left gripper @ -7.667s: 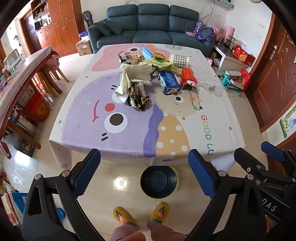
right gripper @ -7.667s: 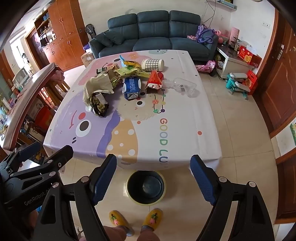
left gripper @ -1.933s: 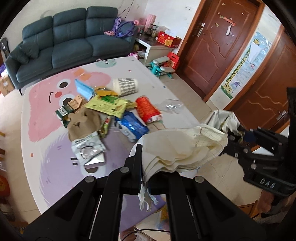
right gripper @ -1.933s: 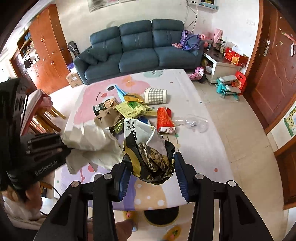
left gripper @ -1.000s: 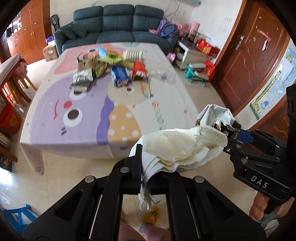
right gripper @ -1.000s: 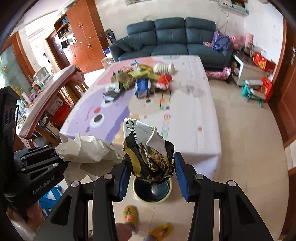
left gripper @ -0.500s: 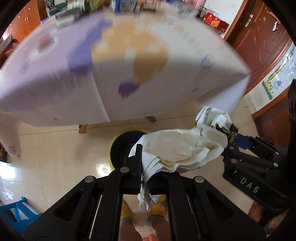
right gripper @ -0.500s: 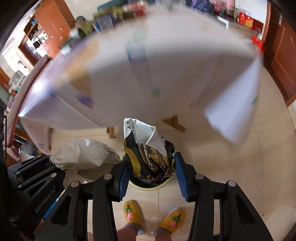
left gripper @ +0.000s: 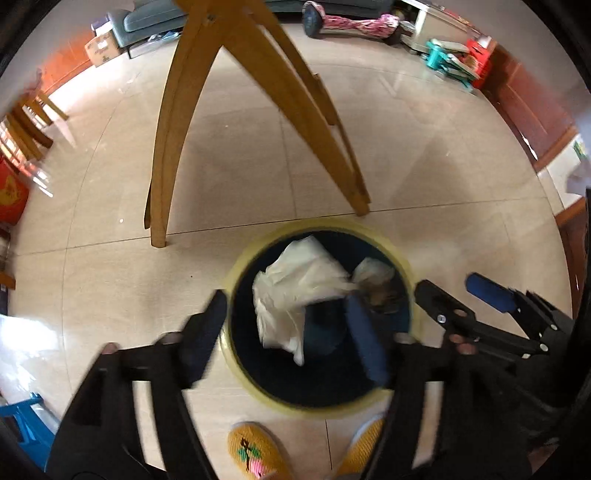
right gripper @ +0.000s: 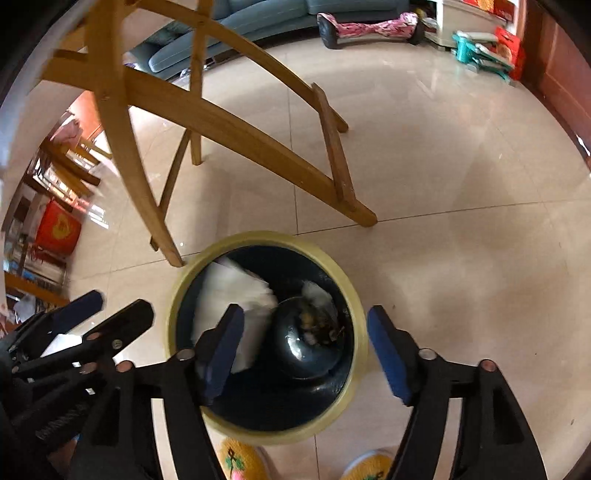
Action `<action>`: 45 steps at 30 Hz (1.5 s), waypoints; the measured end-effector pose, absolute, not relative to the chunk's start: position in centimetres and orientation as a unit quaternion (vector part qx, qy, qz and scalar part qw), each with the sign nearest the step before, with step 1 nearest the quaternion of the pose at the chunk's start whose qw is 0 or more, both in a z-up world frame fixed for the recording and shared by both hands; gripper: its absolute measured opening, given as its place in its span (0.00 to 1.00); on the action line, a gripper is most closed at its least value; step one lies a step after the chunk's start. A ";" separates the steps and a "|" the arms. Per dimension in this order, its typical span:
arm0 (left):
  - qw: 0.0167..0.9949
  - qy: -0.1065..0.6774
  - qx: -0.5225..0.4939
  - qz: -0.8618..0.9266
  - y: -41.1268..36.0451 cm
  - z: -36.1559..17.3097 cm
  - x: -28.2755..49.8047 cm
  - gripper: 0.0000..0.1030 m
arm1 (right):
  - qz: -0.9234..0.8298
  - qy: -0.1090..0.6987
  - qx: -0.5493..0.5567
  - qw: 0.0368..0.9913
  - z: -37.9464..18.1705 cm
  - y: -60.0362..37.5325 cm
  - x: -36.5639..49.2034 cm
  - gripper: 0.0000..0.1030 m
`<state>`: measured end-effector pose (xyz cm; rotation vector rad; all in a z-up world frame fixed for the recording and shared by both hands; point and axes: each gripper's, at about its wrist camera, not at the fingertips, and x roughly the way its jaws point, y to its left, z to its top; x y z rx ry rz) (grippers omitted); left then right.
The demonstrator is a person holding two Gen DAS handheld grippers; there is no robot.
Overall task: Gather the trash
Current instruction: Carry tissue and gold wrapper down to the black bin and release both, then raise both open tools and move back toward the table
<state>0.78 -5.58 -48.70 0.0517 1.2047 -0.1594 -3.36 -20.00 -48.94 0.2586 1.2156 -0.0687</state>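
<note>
A dark trash bin with a yellow rim [left gripper: 320,223] [right gripper: 258,238] stands on the floor under the table. Inside it lie the crumpled white paper [left gripper: 295,291] [right gripper: 229,295] and the black-and-gold wrapper [left gripper: 382,293] [right gripper: 317,323]. My left gripper [left gripper: 286,336] hangs open right over the bin with nothing between its fingers. Over the same bin, my right gripper [right gripper: 304,352] is also open and holds nothing. Each gripper shows at the edge of the other's view: the right gripper [left gripper: 452,284] and the left gripper [right gripper: 118,304].
Wooden table legs [left gripper: 162,147] [right gripper: 236,133] rise just behind the bin. A person's feet in yellow slippers [left gripper: 255,454] [right gripper: 240,461] stand in front of it. A pink hoverboard [right gripper: 369,18], a sofa and a red box [right gripper: 59,227] lie farther off on the tiled floor.
Both grippers dropped from table height to the bin on the floor and opened. The white paper and the wrapper left the fingers and now lie in the bin.
</note>
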 end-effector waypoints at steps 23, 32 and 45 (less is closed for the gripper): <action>0.838 0.542 0.029 -0.050 -3.7 -28.4 -4.8 0.79 | -0.036 0.543 0.092 0.834 -25.6 -18.6 -8.0 0.77; 0.852 0.520 -0.005 -0.057 -3.1 -12.2 -4.6 0.79 | 0.016 0.484 0.050 0.874 -7.7 -17.8 -8.8 0.82; 0.884 0.461 -0.006 -0.076 -2.0 4.4 -2.9 0.74 | -0.011 0.354 0.044 0.934 10.9 -18.2 -8.8 0.84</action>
